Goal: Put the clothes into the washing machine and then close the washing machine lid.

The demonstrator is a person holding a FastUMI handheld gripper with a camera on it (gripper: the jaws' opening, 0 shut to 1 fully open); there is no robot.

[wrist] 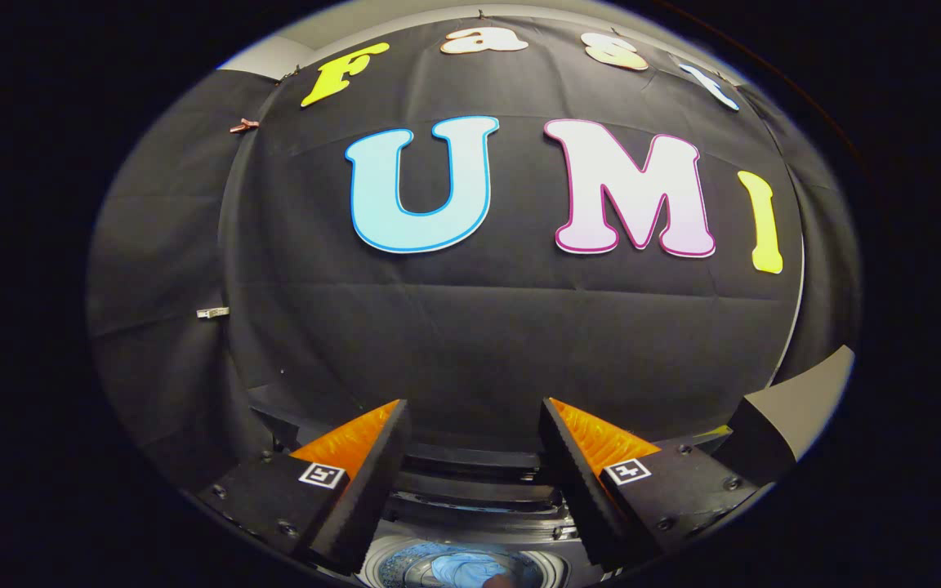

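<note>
Two fingers of the claw [470, 490] stand spread apart and empty at the bottom of the frame, raised above the round drum mouth of the white washing machine [405, 563], where pale blue clothes [462, 566] already lie, apparently released inside.

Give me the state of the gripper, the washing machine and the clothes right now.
gripper: open, fingers spread apart with nothing between them, held above the washing machine.
washing machine: drum opening uncovered below the fingers; lid position cannot be told from here.
clothes: blue fabric lying inside the drum.
</note>
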